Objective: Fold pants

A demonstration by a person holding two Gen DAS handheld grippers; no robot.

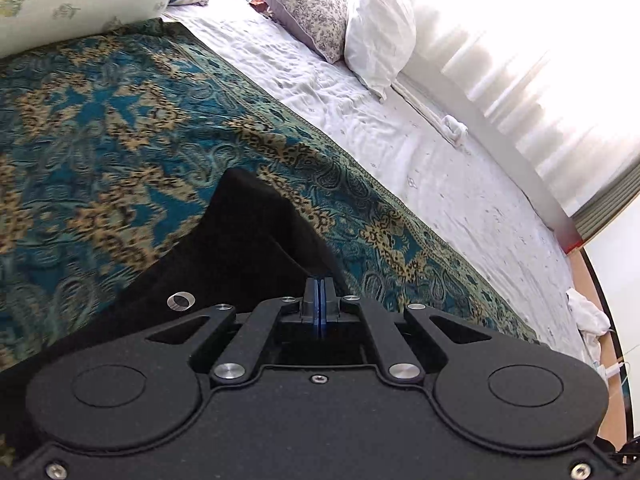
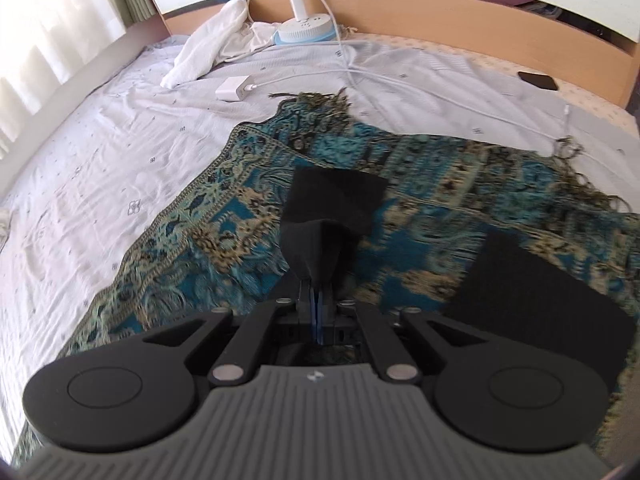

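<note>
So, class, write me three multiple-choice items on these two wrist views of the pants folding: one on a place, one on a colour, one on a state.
1. Where do the black pants lie?
A. on the patterned throw
B. on the bare floor
C. on a pillow

2. What colour is the throw mostly?
A. red
B. teal and gold
C. plain grey

3. How does the right gripper stand?
A. jaws wide open, nothing held
B. out of view
C. shut on the pants

Answers:
1 A, black cloth rests on the throw.
2 B, teal ground with gold paisley.
3 C, a cone of black fabric rises from its closed jaws.
</note>
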